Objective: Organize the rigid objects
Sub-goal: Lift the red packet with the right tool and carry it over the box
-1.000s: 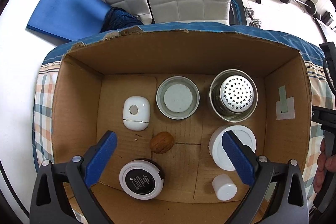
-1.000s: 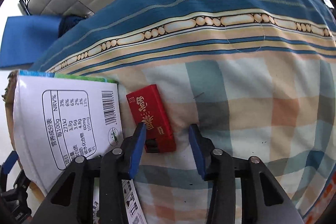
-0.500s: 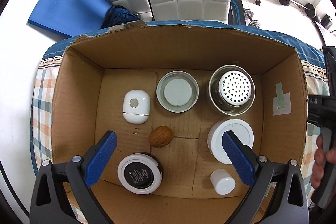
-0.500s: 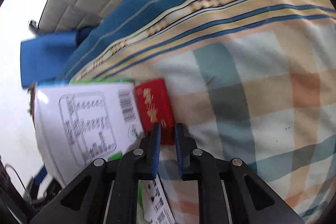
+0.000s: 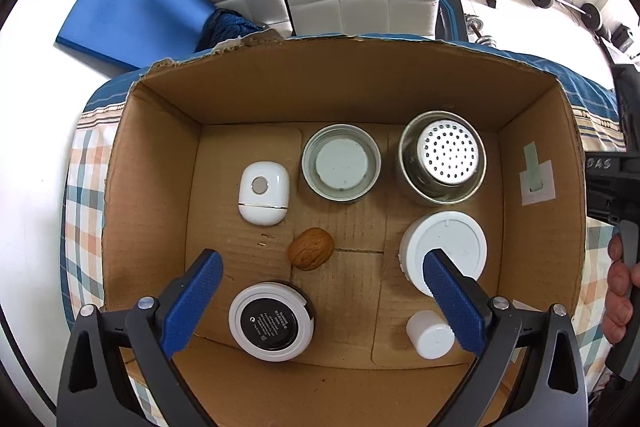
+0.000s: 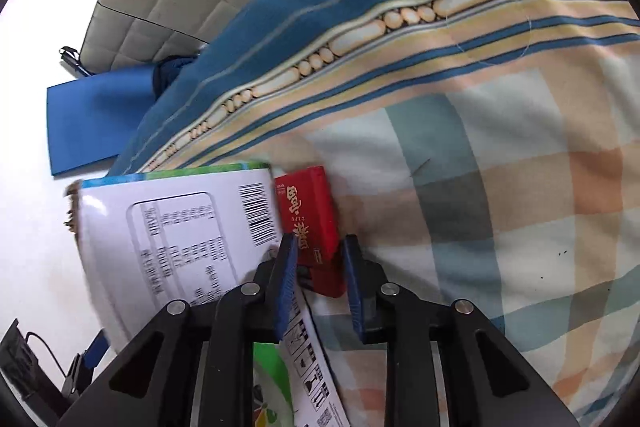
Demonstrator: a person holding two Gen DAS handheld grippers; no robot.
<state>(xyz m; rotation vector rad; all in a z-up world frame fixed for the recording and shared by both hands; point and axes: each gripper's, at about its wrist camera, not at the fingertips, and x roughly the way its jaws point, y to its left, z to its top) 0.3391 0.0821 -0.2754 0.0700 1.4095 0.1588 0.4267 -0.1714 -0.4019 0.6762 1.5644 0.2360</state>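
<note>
Our right gripper has just been opening a little, its jaws set either side of the red box's near end on the checked cloth, just right of the cardboard box. Whether the pads press it we cannot tell. Our left gripper hangs spread wide over that box, above the walnut.

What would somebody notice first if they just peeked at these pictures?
Probably the red box lying on the checked cloth, with the right gripper straddling its near end. Then the big cardboard box, with a brown walnut in the middle among white tubs and tins.
</note>
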